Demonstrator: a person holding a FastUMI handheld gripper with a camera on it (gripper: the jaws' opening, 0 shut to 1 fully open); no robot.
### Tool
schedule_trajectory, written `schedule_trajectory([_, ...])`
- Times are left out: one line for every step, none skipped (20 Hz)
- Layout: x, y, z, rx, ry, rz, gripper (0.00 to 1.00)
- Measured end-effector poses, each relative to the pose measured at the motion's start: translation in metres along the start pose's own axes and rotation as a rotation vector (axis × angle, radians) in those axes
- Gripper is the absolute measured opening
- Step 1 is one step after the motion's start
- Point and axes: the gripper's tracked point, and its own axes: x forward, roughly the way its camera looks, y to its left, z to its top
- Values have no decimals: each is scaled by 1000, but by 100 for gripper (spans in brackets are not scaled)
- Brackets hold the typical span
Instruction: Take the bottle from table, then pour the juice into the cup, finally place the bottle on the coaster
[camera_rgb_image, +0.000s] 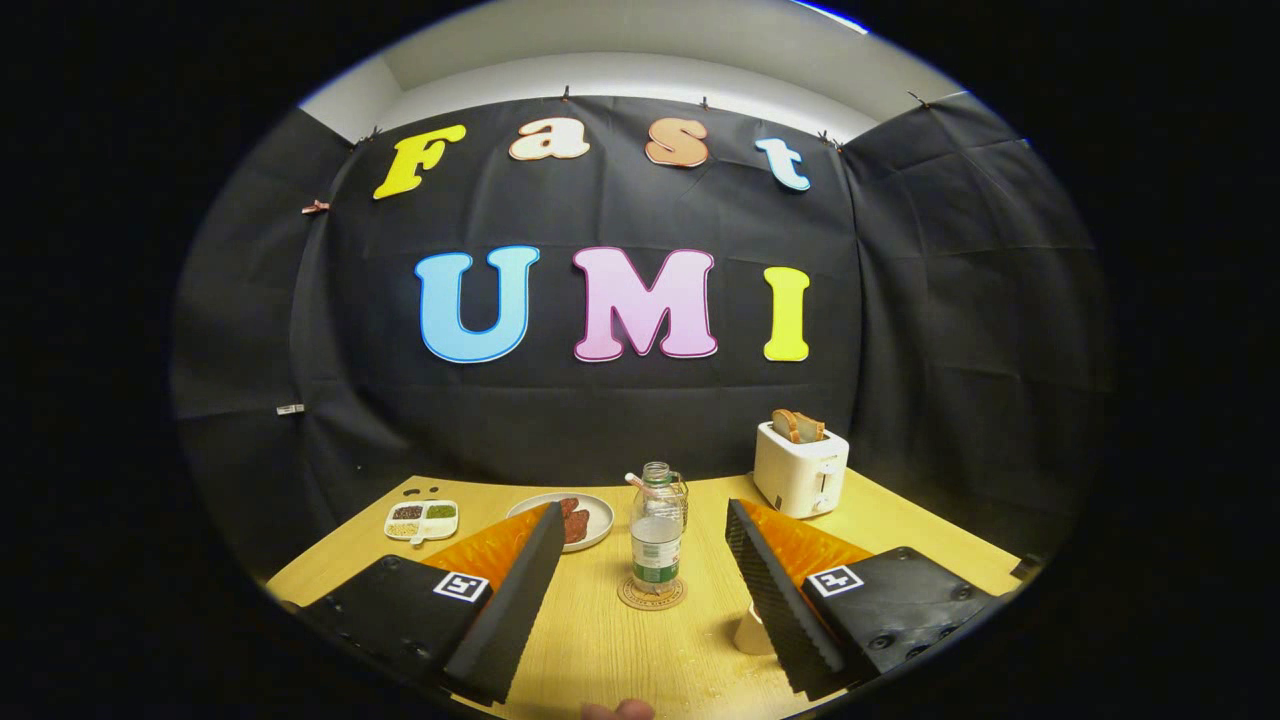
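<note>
Gripper view: the claw (640, 585) hangs above the near part of the wooden surface (600, 650) with its two fingers spread wide and nothing between them. Just ahead, centred in the gap, the bottle (656, 535) stands upright on the round coaster (652, 593). It is clear, with a green label, has no cap on it that I can see, and holds little liquid as far as the picture lets me tell. The cup (752, 632) sits on the near right, partly hidden behind the right finger. Beyond the bottle a glass jar (678, 497) stands close behind it. To the left are a plate (600, 515) with dark food and, further left, a small divided tray (423, 520). On the far right is a toaster (800, 468) with bread in its slots. A fingertip (618, 710) shows at the very near edge.

Since the bottle already stands on the coaster with the claw open and clear of it, the task looks either finished or not yet begun; I cannot tell which. If the grasp is still to come, it would go best with the claw brought straight forward, level, so both fingers meet the labelled middle evenly. The jar behind leaves little room to overshoot, and the open neck means the bottle should stay upright until it is over the cup.
</note>
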Motion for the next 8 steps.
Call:
schedule_trajectory([-1,-2,2,2,-1,3,99])
schedule_trajectory([-2,-5,4,3,-3,5,99])
schedule_trajectory([-3,-6,6,6,-4,7,99])
schedule_trajectory([-5,-6,7,10,-6,14,99])
schedule_trajectory([-5,-5,9,13,-7,21,99])
schedule_trajectory([-6,-6,9,13,-8,25,99])
schedule_trajectory([-8,-7,11,12,-10,27,99])
schedule_trajectory([-8,-7,11,11,-11,30,99])
